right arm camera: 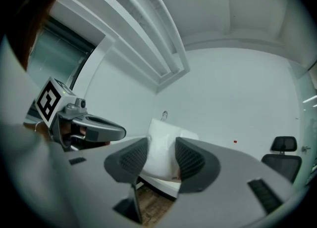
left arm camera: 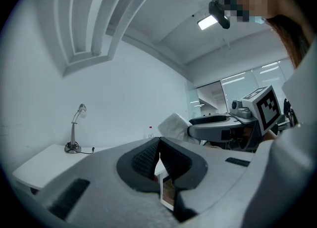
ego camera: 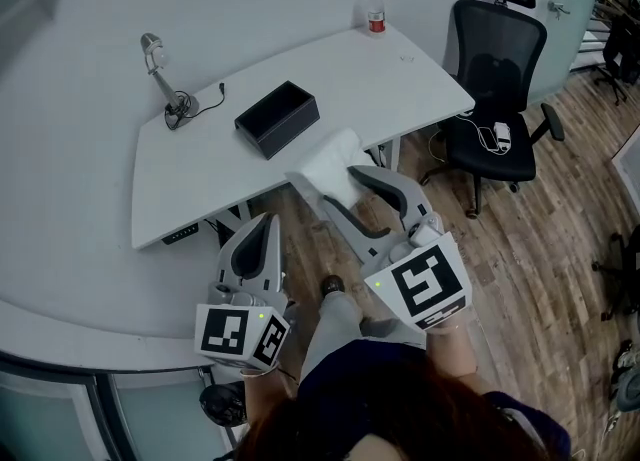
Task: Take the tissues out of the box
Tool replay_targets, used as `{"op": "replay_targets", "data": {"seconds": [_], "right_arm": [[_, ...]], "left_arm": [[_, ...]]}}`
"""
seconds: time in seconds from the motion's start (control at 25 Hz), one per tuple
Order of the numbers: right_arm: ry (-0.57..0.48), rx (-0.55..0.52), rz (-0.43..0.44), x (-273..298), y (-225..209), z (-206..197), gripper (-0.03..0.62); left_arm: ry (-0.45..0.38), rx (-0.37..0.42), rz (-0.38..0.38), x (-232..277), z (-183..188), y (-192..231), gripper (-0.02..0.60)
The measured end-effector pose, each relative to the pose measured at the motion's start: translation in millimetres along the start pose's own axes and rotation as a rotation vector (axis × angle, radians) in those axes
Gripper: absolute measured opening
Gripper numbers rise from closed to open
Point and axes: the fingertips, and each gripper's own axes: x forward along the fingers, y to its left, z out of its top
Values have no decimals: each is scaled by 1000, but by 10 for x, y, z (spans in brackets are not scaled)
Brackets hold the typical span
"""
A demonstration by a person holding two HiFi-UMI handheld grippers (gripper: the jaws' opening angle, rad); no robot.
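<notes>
A black open-topped box (ego camera: pixel 277 117) lies on the white table (ego camera: pixel 200 179). A white wad of tissues (ego camera: pixel 330 161) hangs over the table's front edge, and my right gripper (ego camera: pixel 338 187) is shut on it. In the right gripper view the tissues (right arm camera: pixel 161 148) fill the gap between the two pads. My left gripper (ego camera: pixel 262 231) sits lower left, below the table edge, with its jaws shut and nothing in them; its own view shows the pads (left arm camera: pixel 148 159) meeting. That view also catches the tissues (left arm camera: pixel 174 125) to the right.
A desk lamp (ego camera: pixel 160 74) with a cable stands at the table's far left. A bottle (ego camera: pixel 375 9) stands at the far edge. A black office chair (ego camera: pixel 495 79) is on the wooden floor to the right. The person's legs are below the grippers.
</notes>
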Motion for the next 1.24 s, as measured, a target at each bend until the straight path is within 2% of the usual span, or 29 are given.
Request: {"op": "replay_targets", "data": {"seconds": [1.24], "right_arm": [[-11, 10, -11, -44, -68, -25, 181]], "left_arm": [[11, 20, -21, 93, -8, -67, 21]]}}
